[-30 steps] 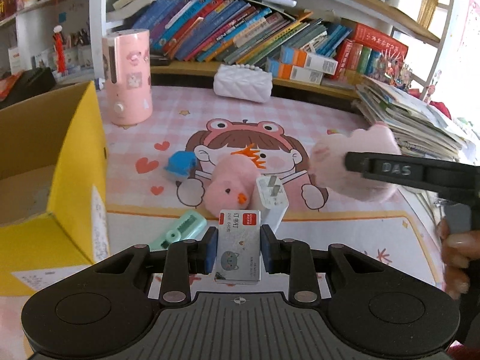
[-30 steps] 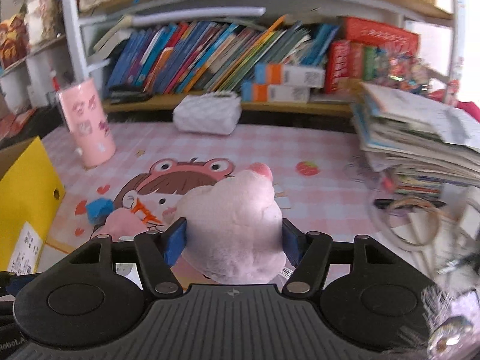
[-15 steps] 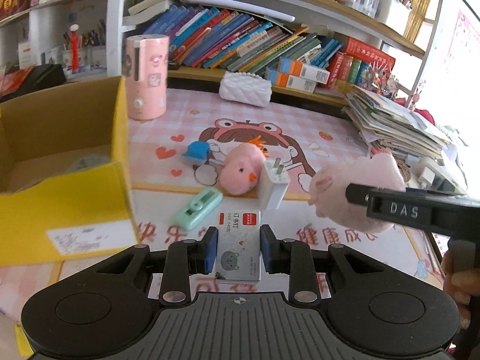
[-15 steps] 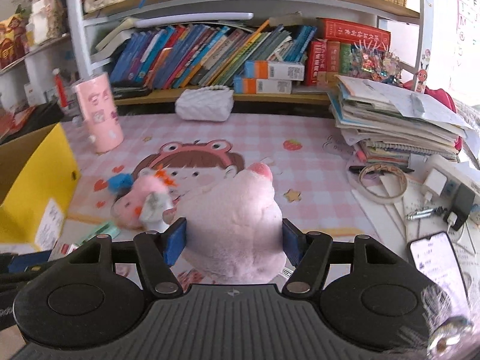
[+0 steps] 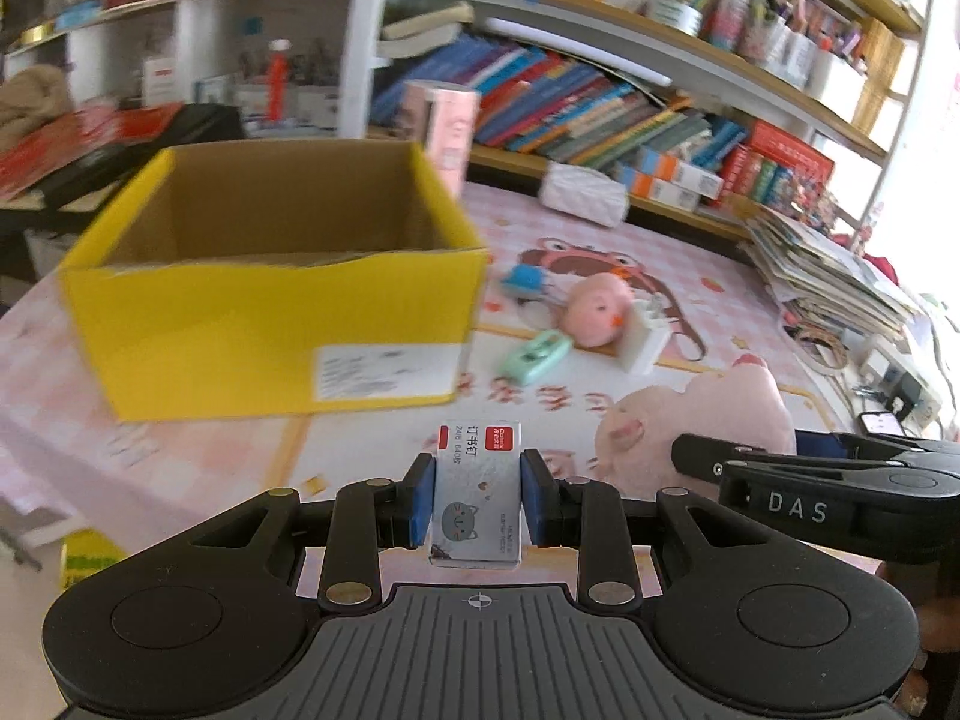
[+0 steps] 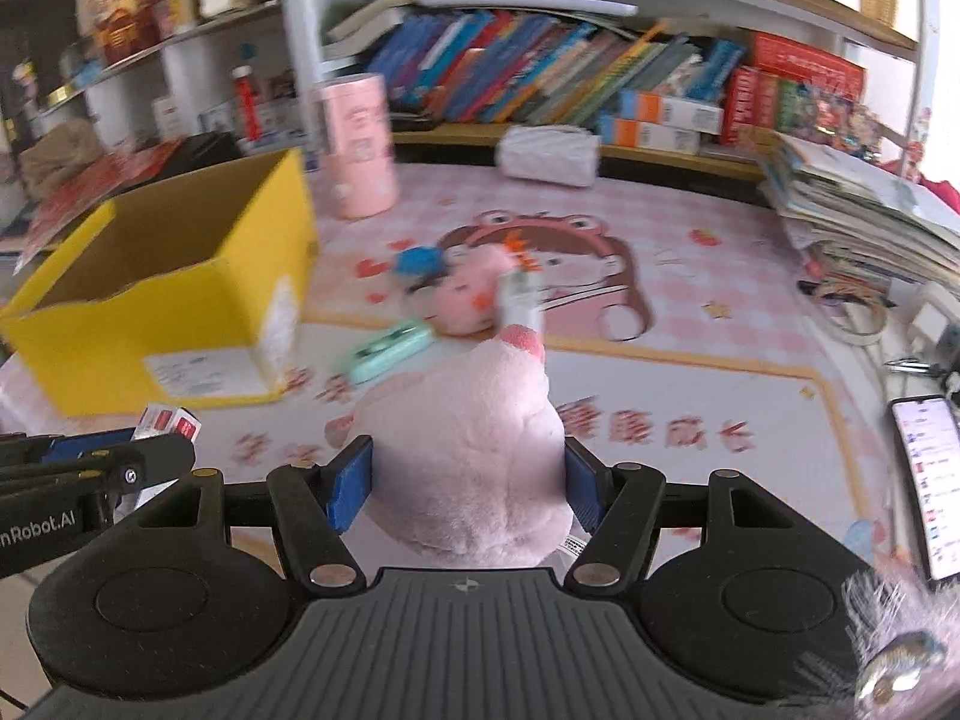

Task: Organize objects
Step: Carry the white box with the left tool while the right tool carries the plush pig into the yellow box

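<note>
Left gripper [image 5: 478, 507] clamps staple box [image 5: 478, 495] | right gripper [image 6: 468, 483] clamps pink plush [image 6: 468, 456] | yellow box [image 5: 264, 324] at 11 o'clock, unfilled | four items left on mat

The open cardboard box [image 5: 282, 330] is bright yellow outside, plain brown inside, with a white label on its side. The small staple box [image 5: 477, 495] is pale grey with a grey cartoon cat and a red block at its top. The plush toy [image 6: 468, 456] is soft pink with a darker pink tip. The table [image 6: 690, 312] wears a pink-and-white checked cover printed with a cartoon girl, red hearts and an orange border. The flat case [image 5: 536, 355] is mint green.
</note>
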A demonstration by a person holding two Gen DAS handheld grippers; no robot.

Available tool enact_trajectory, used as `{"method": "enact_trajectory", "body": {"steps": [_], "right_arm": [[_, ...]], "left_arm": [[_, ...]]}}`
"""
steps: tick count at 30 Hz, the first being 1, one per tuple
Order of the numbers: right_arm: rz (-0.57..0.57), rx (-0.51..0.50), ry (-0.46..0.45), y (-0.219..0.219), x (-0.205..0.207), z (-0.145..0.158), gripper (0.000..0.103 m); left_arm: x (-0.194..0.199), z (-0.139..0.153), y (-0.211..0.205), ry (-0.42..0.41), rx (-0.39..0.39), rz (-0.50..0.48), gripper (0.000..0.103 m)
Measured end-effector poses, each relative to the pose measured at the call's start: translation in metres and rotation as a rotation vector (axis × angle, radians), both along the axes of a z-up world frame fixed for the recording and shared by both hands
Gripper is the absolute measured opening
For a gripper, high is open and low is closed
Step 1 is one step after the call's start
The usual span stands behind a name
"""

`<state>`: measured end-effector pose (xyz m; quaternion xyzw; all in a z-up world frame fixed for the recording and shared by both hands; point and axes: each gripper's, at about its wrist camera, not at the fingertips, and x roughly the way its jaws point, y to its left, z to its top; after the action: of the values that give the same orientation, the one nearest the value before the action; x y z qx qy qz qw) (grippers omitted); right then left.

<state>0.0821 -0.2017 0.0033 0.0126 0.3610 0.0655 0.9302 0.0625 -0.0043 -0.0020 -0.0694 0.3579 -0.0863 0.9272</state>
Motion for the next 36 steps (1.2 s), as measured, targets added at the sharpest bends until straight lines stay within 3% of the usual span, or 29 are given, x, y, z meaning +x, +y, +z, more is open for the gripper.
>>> {"method": "enact_trajectory", "body": {"steps": [13,36], "right_arm": [[0.153,0.016,0.027,0.073,-0.041,-0.006,0.063],[0.203,0.000,-0.048,0.127,-0.060,0.011,0.063]], "left_arm": [[-0.049,0.002,0.063,-0.006,0.003,0.112,0.028],[-0.069,0.020,0.108,-0.102,0.011,0.134,0.028]]}}
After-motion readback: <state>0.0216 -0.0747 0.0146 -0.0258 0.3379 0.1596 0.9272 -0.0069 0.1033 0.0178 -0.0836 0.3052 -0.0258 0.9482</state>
